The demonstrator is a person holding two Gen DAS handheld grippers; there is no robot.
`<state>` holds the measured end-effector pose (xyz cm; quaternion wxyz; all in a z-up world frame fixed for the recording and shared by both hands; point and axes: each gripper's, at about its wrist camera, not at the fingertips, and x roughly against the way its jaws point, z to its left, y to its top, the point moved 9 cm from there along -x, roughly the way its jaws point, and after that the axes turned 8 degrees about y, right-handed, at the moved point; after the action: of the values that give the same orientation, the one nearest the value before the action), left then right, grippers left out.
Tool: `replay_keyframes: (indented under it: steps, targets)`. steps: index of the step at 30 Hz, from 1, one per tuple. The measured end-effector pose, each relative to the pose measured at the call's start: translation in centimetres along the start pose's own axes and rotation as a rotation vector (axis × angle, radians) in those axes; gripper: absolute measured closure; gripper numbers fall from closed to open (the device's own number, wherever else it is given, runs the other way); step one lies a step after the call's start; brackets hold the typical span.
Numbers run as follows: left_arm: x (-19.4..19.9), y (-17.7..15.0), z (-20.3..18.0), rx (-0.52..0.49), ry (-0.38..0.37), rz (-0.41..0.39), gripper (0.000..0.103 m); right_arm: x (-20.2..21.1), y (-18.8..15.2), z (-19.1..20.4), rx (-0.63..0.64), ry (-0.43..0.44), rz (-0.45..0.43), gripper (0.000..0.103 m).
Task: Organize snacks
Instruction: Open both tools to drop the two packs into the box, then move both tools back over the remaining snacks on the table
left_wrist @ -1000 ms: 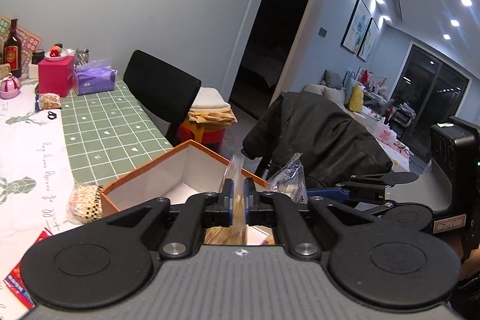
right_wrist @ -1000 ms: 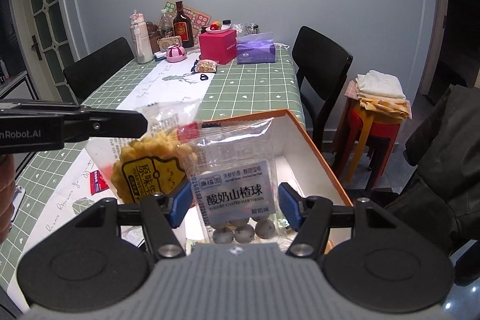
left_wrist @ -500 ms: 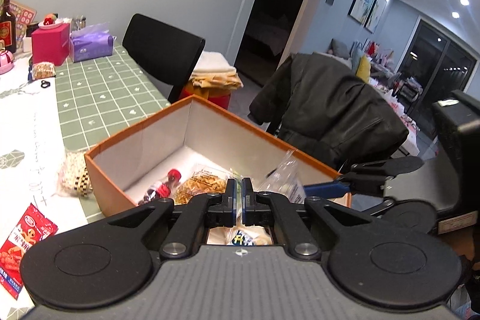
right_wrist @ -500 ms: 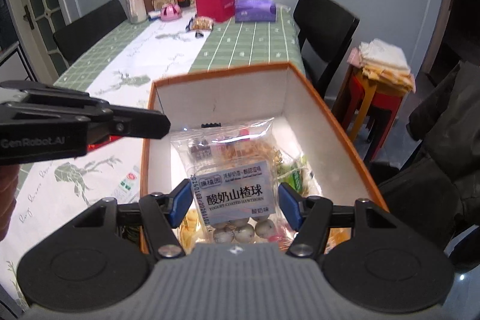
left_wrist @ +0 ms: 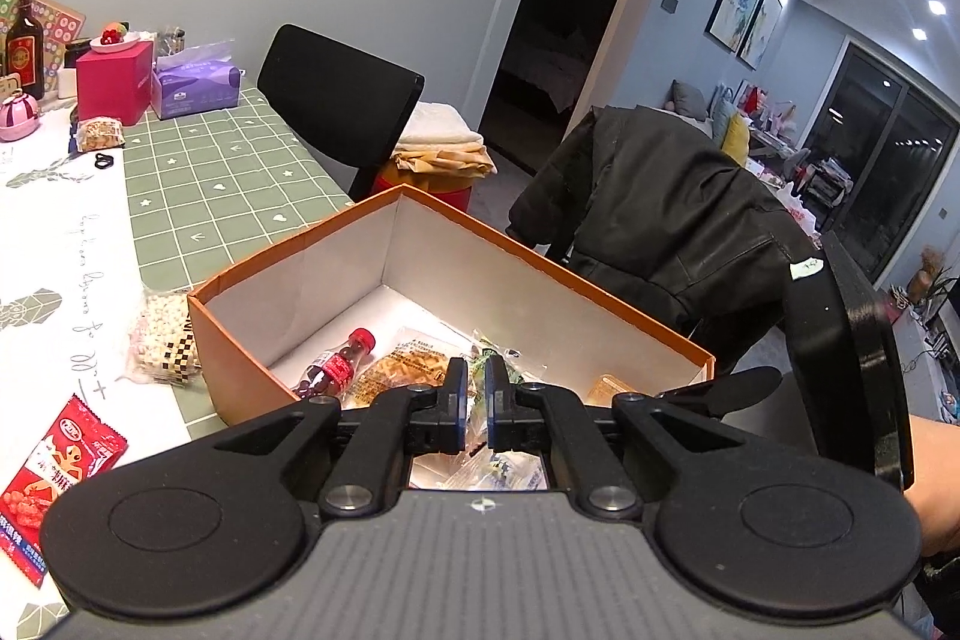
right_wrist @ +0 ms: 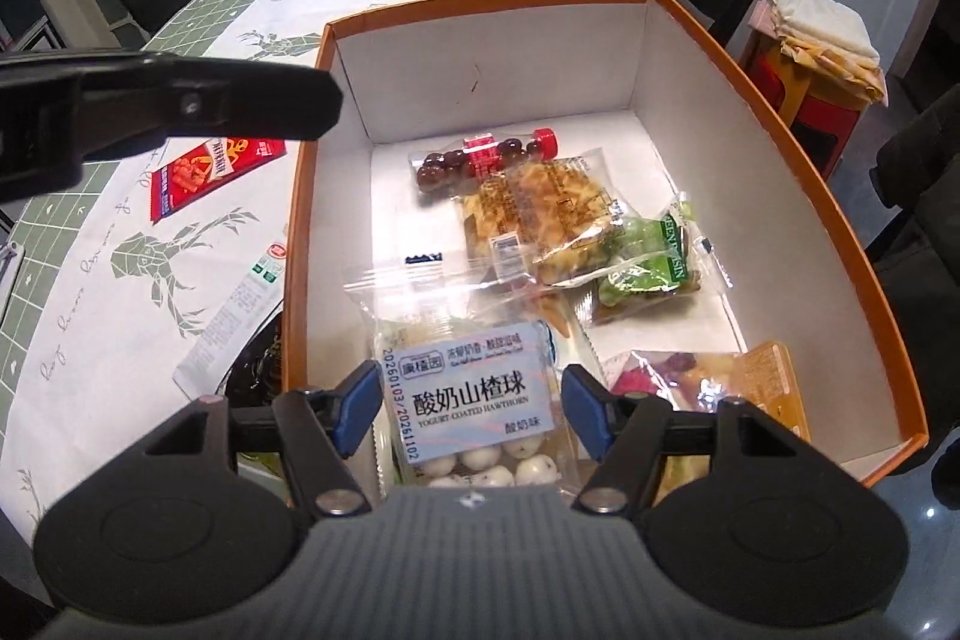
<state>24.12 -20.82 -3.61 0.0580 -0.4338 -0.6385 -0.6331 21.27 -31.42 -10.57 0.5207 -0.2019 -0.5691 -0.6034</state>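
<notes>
The clear bag of white hawthorn balls [right_wrist: 474,400] sits between the right tongs [right_wrist: 473,403], just spreading. Left tongs [left_wrist: 474,388] are pressed together above the orange box [right_wrist: 780,112] on the green checked bench [left_wrist: 204,172].

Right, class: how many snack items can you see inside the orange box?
5: red-capped bottle farthest, pastry packet overlapping it, green packet rightward, hawthorn packet nearest the camera, orange packet near right. Others may hide underneath.
</notes>
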Motion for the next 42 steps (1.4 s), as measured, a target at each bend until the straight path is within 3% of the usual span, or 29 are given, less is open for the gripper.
replay_keyframes:
  steps: [7,11,18,23,27,31,42]
  targets:
    - [0.6,0.0,0.5,0.015,0.009,-0.007,0.087,1.8,1.3,0.0,-0.024,-0.005,-0.081,0.036]
    - [0.9,0.1,1.0,0.03,0.017,-0.012,0.072,2.9,2.1,-0.4,-0.051,-0.019,-0.135,0.03]
    - [1.5,-0.2,1.7,0.035,0.035,-0.022,0.063,2.9,2.3,-0.4,-0.032,-0.043,-0.139,0.03]
    - [2.8,-0.2,3.7,0.073,0.061,-0.069,0.04,3.3,2.6,0.1,-0.01,-0.05,-0.158,0.03]
    - [4.1,-0.5,6.5,0.111,0.1,-0.088,0.036,3.5,3.0,0.8,0.006,-0.063,-0.175,0.03]
    - [5.1,-1.0,9.6,0.146,0.16,-0.072,0.024,3.8,3.5,2.4,0.032,-0.051,-0.189,0.03]
    - [7.9,-3.1,17.3,0.158,0.327,0.004,0.019,3.3,5.2,11.1,0.192,0.058,-0.205,0.029]
